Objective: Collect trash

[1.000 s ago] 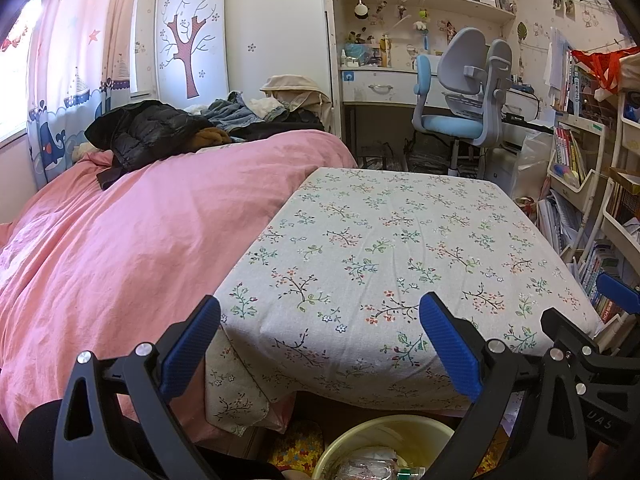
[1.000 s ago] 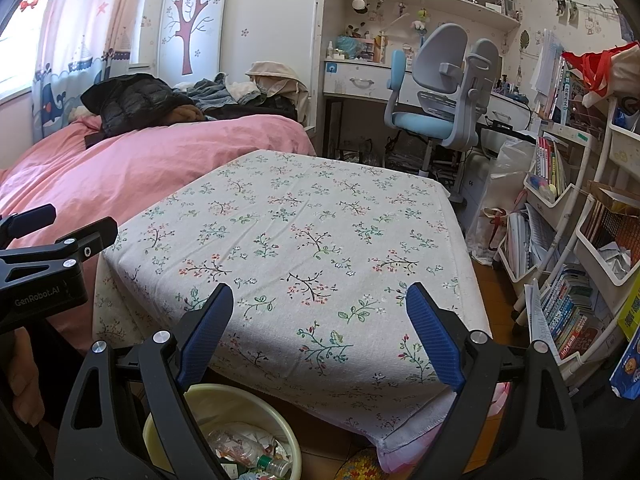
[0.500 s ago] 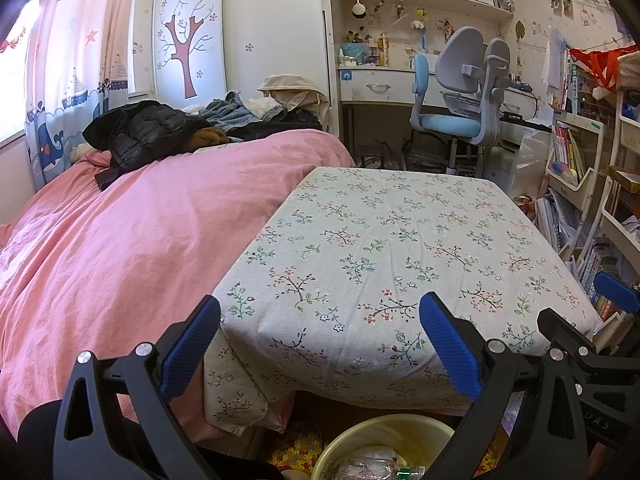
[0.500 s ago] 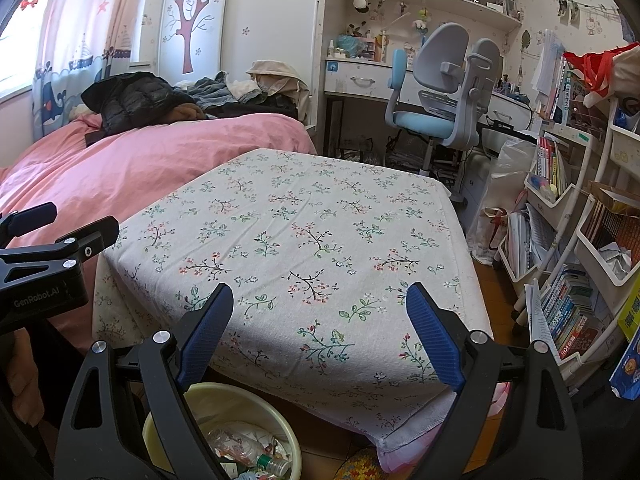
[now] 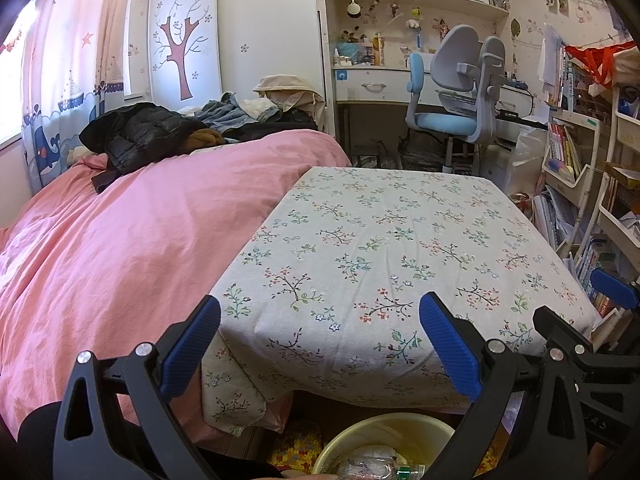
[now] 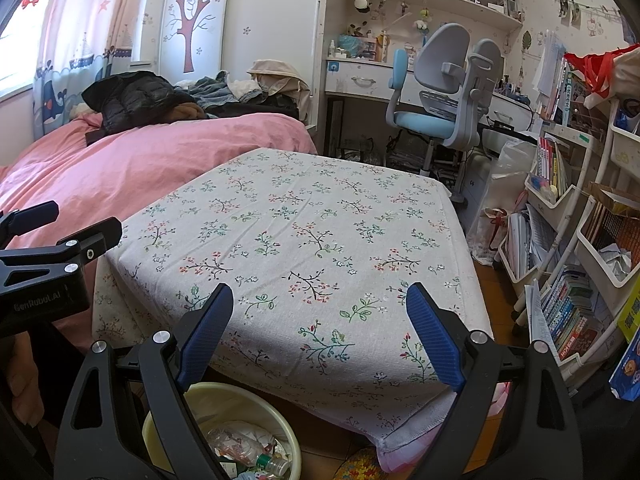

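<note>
Down low, right by the near edge of the surface point(image 6: 312, 240), sits a pale yellow bin point(image 6: 294, 454) on the floor. The right view looks into it best: the trash point(image 6: 240, 446) inside is crinkly clear plastic, and a clear bottle with a green cap point(image 6: 269, 463) lies on its side on top. The left view shows only the far rim of the bin point(image 5: 384, 426) and a bit of the clear plastic and a green label, cut off at the bottom of the picture. The surface wears a white cloth with little flowers and twigs, and it is bare. The left claw point(image 5: 320, 350) is wide open with nothing between its blue pads, and it hangs over the near edge of the surface above the bin. The right claw point(image 6: 320, 334) is wide open too and holds nothing. In the right view the black body of the left claw shows at the left side, with part of a hand point(image 6: 20, 384) under it. In the left view a bit of the right claw pokes in at the right edge. A bed with a pink cover point(image 5: 132, 232) is just beside the surface, with a black jacket point(image 5: 140, 136) and other clothes on it. On the right stand shelves full of books point(image 6: 568, 304). A blue and grey chair point(image 6: 444, 92) stands by the desk at the back.
</note>
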{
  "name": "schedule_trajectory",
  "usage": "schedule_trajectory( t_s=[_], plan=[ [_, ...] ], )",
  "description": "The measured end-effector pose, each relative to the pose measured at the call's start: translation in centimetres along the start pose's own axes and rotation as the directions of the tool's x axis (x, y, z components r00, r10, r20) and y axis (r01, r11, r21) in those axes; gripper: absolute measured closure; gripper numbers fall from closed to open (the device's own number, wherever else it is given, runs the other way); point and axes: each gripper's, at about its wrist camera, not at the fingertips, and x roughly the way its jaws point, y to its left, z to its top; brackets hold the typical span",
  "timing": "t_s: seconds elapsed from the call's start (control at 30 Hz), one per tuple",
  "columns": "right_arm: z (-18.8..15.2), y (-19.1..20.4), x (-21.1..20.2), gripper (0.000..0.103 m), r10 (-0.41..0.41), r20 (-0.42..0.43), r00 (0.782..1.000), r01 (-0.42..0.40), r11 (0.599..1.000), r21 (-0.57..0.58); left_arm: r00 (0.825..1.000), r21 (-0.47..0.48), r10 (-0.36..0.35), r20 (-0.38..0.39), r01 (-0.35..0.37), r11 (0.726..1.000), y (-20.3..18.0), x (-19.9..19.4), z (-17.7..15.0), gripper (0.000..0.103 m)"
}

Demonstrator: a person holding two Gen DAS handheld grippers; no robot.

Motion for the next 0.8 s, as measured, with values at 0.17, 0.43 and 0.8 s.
schedule_trajectory(
  t_s=[0.17, 0.43, 0.8],
  plan=[
    [0.00, 0.01, 0.00, 0.018, 0.000, 0.000, 1.000, 0.000, 1.000, -0.001, 1.000, 0.001, -0.001, 0.000, 0.001, 1.000, 0.06, -0.01, -0.07, 0.008],
    [0.21, -0.06, 0.13, 0.018, 0.001, 0.001, 1.000, -0.001, 1.000, 0.001, 1.000, 0.002, 0.000, 0.000, 0.000, 1.000, 0.02, -0.03, -0.09, 0.008],
    [-0.12, -0.16, 0.42, 0.018, -0.005, -0.001, 1.000, 0.005, 1.000, -0.018, 1.000, 0.010, -0.004, 0.009, 0.004, 1.000, 0.11, -0.31, 0.00, 0.008]
  ],
)
